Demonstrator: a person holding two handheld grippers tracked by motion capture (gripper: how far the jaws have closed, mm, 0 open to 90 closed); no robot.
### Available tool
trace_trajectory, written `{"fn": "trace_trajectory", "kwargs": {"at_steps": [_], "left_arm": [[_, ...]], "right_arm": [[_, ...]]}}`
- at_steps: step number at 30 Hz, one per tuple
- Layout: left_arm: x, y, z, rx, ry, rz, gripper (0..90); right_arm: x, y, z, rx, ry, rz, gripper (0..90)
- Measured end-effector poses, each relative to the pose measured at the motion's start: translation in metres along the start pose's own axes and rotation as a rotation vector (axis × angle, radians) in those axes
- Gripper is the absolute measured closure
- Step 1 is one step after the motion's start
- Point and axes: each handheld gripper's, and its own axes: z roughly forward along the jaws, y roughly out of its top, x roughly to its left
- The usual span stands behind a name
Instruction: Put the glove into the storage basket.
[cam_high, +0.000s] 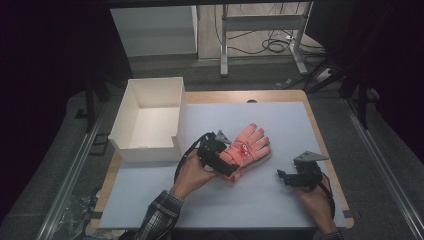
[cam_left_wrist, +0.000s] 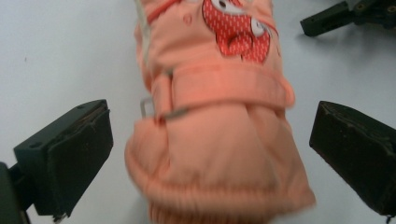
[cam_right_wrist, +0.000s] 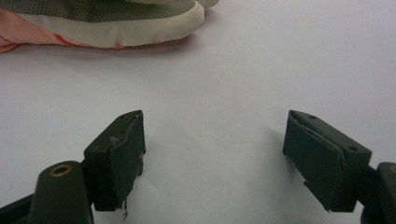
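An orange-pink winter glove (cam_high: 248, 146) with a red cartoon patch and a wrist strap lies flat on the white mat, fingers pointing to the far right. My left gripper (cam_high: 229, 164) is open, its jaws apart on either side of the glove's cuff (cam_left_wrist: 219, 158) without pressing it. The right gripper (cam_high: 282, 176) is low over the mat to the right of the glove, open with nothing between its jaws (cam_right_wrist: 215, 140). In the right gripper view the glove's cream and grey edge (cam_right_wrist: 130, 23) lies ahead at the top left.
An open white box (cam_high: 131, 148) stands at the mat's back left, close to the left hand. The table's wooden edge (cam_high: 335, 180) runs along the right. The right gripper's jaws (cam_left_wrist: 327, 18) show at the top right of the left gripper view.
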Motion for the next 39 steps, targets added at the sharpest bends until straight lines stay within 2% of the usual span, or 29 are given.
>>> {"fn": "trace_trajectory", "kwargs": {"at_steps": [2, 6, 10, 19, 26, 29, 34, 36, 39], "left_arm": [[0.000, 0.009, 0.009, 0.015, -0.004, 0.017, 0.0], [0.001, 0.017, 0.017, 0.021, -0.025, 0.012, 0.0], [0.000, 0.023, 0.031, 0.052, -0.028, 0.012, 0.0], [-0.005, 0.021, 0.056, 0.110, 0.020, 0.043, 0.0], [-0.006, 0.016, 0.070, 0.149, 0.036, 0.050, 0.7], [-0.007, 0.015, 0.073, 0.155, 0.037, 0.057, 4.0], [-0.013, 0.015, 0.077, 0.197, 0.049, 0.072, 10.3], [-0.016, 0.016, 0.077, 0.217, 0.058, 0.084, 14.6], [-0.019, 0.018, 0.075, 0.228, 0.060, 0.080, 25.5]], "right_arm": [[0.000, 0.000, 0.000, 0.000, 0.000, 0.003, 21.2], [0.000, 0.000, 0.000, 0.000, -0.001, 0.003, 21.2], [0.000, 0.000, 0.000, 0.000, -0.001, 0.002, 21.2], [0.000, 0.000, 0.000, 0.000, 0.000, 0.002, 21.2], [0.000, 0.000, 0.000, 0.001, 0.000, 0.004, 21.2], [0.000, 0.000, 0.000, 0.000, -0.001, 0.002, 21.2], [0.000, 0.000, 0.000, 0.000, -0.001, 0.003, 21.2], [0.000, 0.000, 0.000, 0.000, -0.001, 0.003, 21.2], [0.000, 0.000, 0.000, 0.000, -0.001, 0.002, 21.2]]}}
